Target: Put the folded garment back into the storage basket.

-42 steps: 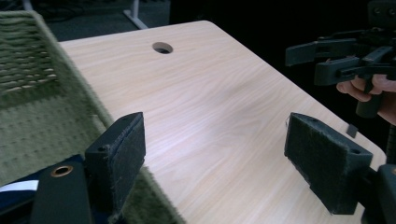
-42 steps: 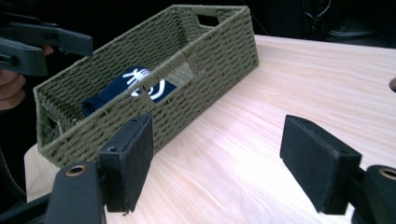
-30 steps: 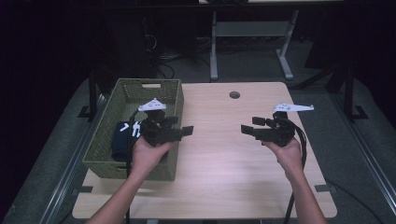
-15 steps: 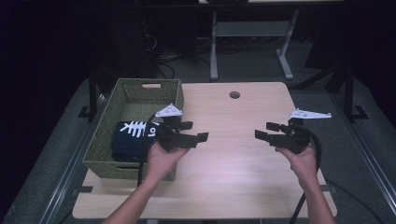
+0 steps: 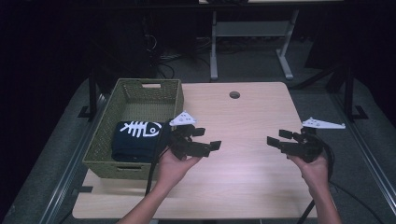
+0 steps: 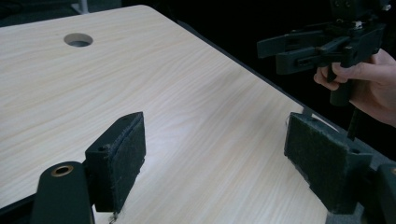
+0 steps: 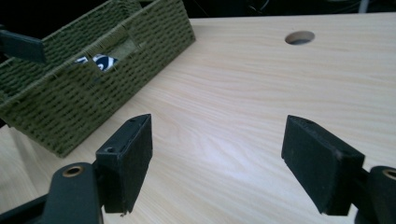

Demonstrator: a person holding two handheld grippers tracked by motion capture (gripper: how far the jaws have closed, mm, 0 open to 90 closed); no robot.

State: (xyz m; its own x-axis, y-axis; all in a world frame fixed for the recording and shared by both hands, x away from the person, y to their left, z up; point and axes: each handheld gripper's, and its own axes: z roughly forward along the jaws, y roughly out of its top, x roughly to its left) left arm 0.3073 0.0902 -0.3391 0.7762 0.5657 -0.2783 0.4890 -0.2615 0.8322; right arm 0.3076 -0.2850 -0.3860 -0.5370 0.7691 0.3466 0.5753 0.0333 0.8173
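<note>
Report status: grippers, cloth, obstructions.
Left gripper open, right gripper open, both empty above table. Folded dark cloth lies in green basket. Nothing between them.

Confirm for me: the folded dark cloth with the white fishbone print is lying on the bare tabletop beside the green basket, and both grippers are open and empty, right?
Not quite. The folded dark cloth lies inside the green basket, at its near end, not on the tabletop; the high view shows it. The rest holds: the left gripper and right gripper are open and empty.
</note>
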